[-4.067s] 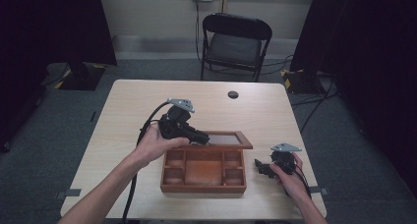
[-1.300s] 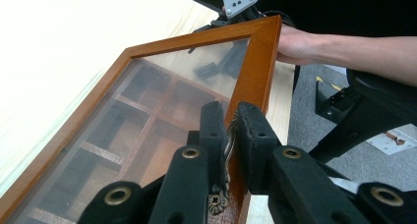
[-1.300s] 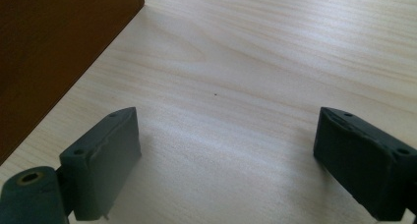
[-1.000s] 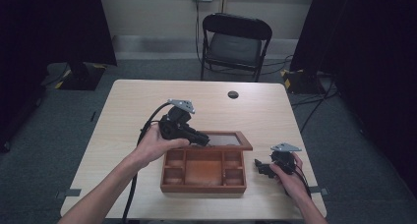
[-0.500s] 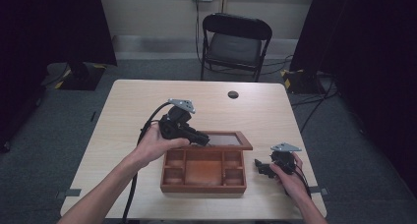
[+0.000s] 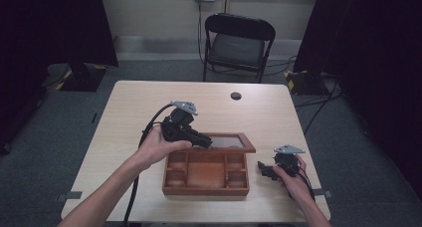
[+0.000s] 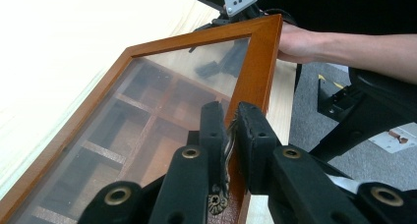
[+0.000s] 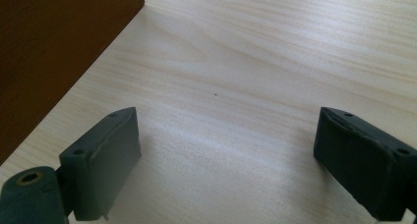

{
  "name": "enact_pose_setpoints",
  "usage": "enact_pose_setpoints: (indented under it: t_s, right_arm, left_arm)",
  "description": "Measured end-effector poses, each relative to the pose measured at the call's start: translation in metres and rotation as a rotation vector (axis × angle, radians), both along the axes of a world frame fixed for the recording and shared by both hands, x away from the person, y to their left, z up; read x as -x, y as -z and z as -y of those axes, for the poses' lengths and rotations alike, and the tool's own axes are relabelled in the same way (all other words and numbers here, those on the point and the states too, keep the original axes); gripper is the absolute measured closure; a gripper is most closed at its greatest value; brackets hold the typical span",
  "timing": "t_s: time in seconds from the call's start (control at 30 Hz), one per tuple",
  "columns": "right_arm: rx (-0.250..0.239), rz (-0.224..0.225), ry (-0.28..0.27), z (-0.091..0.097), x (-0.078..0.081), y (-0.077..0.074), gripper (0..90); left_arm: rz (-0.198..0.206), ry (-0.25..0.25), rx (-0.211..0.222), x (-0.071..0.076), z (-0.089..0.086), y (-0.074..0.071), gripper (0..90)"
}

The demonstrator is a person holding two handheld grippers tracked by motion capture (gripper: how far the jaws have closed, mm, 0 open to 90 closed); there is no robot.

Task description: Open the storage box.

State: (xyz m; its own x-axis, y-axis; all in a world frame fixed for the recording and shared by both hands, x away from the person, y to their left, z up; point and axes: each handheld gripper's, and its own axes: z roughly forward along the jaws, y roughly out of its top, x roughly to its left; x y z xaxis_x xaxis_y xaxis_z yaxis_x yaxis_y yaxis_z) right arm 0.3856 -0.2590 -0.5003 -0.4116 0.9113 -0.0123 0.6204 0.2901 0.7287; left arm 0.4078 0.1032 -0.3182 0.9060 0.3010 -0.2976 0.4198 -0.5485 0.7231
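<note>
From above, a wooden compartment box (image 6: pixel 206 174) sits toward the six o'clock edge of the pale table (image 6: pixel 129 112), its glass-paned lid (image 6: pixel 230 142) raised at the far side. The left gripper (image 6: pixel 205 141) reaches in from nine o'clock to that lid. The left gripper view shows what the high view cannot: its jaws are pinched tight on the lid's front frame rail (image 7: pixel 253 81), beside a small brass fitting (image 7: pixel 219 202), with the box's dividers visible through the glass. The right gripper (image 6: pixel 263 169) rests on the table at three o'clock of the box; its own view shows the jaws spread wide, empty, over bare wood, the box's side wall (image 8: pixel 59 52) at ten o'clock.
</note>
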Motion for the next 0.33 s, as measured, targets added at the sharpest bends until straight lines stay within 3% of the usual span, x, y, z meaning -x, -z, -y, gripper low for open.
enact_pose_setpoints:
  t_s: [0.33]
  right_arm:
    - [-0.001,0.000,0.000,-0.0001,-0.0002,0.0000,9.4]
  left_arm:
    - [0.000,0.001,0.003,-0.0005,-0.0004,0.0001,81.8]
